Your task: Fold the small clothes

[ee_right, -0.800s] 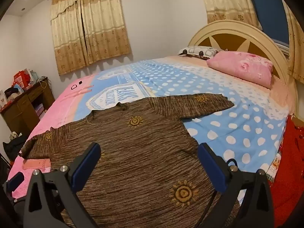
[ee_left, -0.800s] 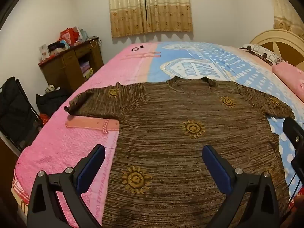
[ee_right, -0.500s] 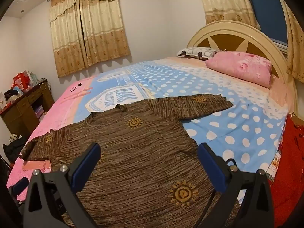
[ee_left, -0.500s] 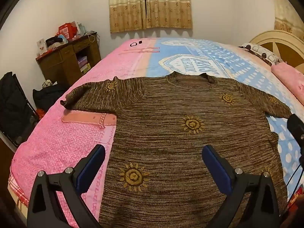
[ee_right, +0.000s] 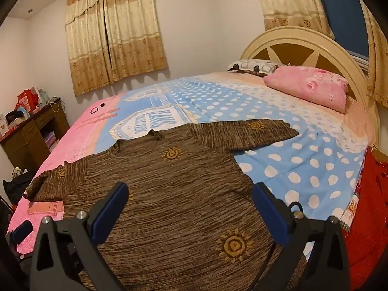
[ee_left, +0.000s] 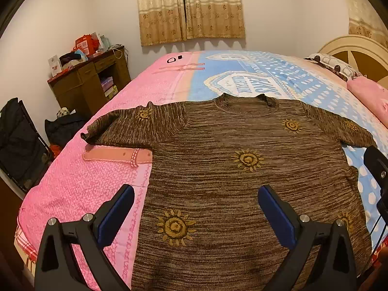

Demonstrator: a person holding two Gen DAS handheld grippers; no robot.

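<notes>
A brown knitted short-sleeved top with yellow sun motifs (ee_left: 230, 169) lies spread flat on the bed, collar at the far side, sleeves out to both sides; it also shows in the right wrist view (ee_right: 169, 194). My left gripper (ee_left: 196, 206) is open and empty, held above the top's lower left part. My right gripper (ee_right: 190, 205) is open and empty, above the top's lower right part. The right gripper's edge shows at the right of the left wrist view (ee_left: 377, 167).
The bed carries a pink and blue dotted sheet (ee_left: 84, 189). A pink pillow (ee_right: 312, 87) lies by the cream headboard (ee_right: 303, 46). A wooden desk (ee_left: 89, 87) with clutter and black bags (ee_left: 21, 143) stand left of the bed. A red cloth (ee_right: 368, 213) hangs at the right.
Both grippers have risen and tilted a little, so the top sits lower in each view. Both stay open. The top has not moved.
</notes>
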